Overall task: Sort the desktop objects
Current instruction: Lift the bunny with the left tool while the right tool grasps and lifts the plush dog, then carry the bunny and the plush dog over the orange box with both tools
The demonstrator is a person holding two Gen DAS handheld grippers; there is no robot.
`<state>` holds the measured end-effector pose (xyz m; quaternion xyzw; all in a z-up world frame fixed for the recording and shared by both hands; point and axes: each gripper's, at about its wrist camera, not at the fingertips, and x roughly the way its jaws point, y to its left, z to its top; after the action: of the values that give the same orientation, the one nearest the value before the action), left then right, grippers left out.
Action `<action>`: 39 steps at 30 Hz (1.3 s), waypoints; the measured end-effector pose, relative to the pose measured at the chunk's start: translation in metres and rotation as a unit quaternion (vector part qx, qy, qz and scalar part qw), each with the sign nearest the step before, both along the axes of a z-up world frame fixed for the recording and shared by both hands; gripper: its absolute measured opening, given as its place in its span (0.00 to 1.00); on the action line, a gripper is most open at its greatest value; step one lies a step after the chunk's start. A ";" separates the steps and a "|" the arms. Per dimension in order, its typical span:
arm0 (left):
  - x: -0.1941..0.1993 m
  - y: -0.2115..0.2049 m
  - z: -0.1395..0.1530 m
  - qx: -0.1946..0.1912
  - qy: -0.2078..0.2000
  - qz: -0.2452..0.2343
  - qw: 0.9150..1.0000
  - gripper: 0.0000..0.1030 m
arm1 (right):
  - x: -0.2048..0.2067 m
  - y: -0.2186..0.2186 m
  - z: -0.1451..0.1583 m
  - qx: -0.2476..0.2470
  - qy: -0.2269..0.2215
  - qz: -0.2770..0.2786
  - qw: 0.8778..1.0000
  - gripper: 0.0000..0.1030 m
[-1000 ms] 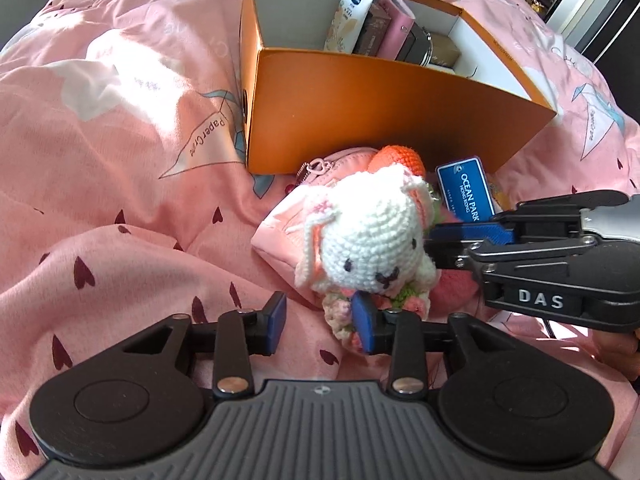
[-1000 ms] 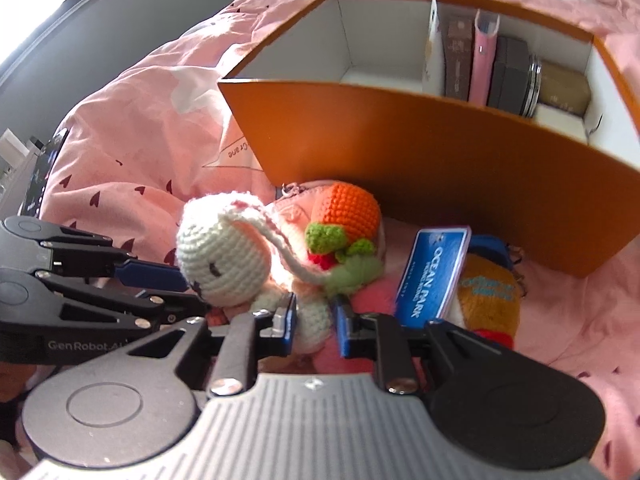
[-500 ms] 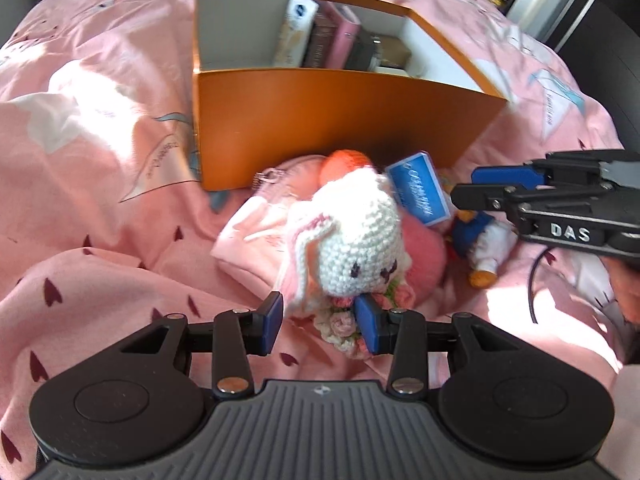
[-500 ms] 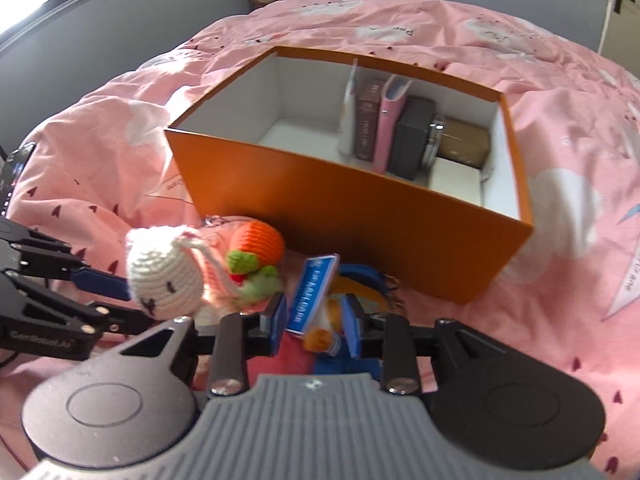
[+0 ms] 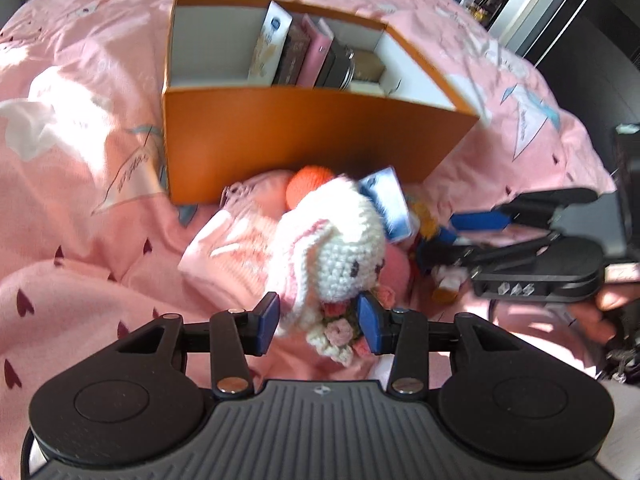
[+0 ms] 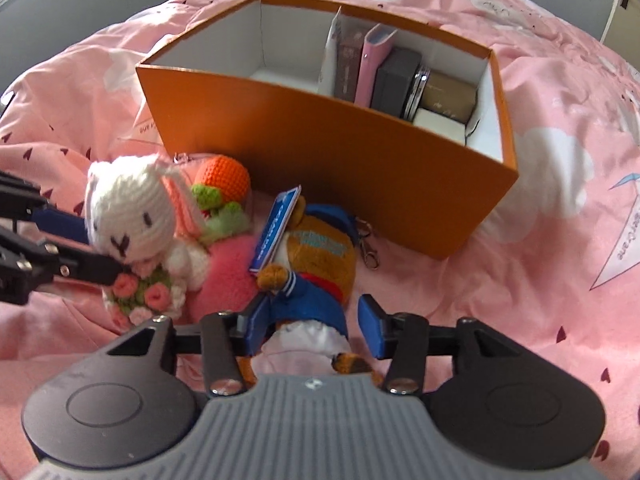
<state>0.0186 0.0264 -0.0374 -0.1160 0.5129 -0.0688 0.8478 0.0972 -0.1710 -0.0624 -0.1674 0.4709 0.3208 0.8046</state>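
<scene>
A white crochet bunny (image 5: 340,252) with a flower bouquet sits between the pads of my left gripper (image 5: 318,318), lifted slightly off the pink bedspread; it also shows in the right wrist view (image 6: 132,208). My right gripper (image 6: 312,322) is open around a brown plush in blue clothes (image 6: 316,264) with a blue Ocean Park tag (image 6: 276,232). An orange crochet carrot (image 6: 224,178) and a pink plush (image 6: 228,268) lie beside them. The orange box (image 6: 340,148) stands behind.
The box's right compartment holds several upright items, books and small cases (image 6: 384,68); its left compartment (image 6: 280,52) shows only white walls. A pink pouch (image 5: 236,220) lies under the toys. The rumpled pink bedspread (image 5: 80,200) surrounds everything.
My left gripper has raised and pulled the bunny back from the pile. My right gripper has opened wide and come down around the brown plush.
</scene>
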 end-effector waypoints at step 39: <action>0.013 0.007 0.064 -0.080 -0.134 0.010 0.988 0.38 | 0.001 -0.035 0.085 0.157 -0.039 -0.013 0.987 0.40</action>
<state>0.0318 0.0335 0.0266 -0.1785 0.3861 -0.1159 0.8976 0.0984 -0.2061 0.0230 -0.0451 0.3852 0.3740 0.8424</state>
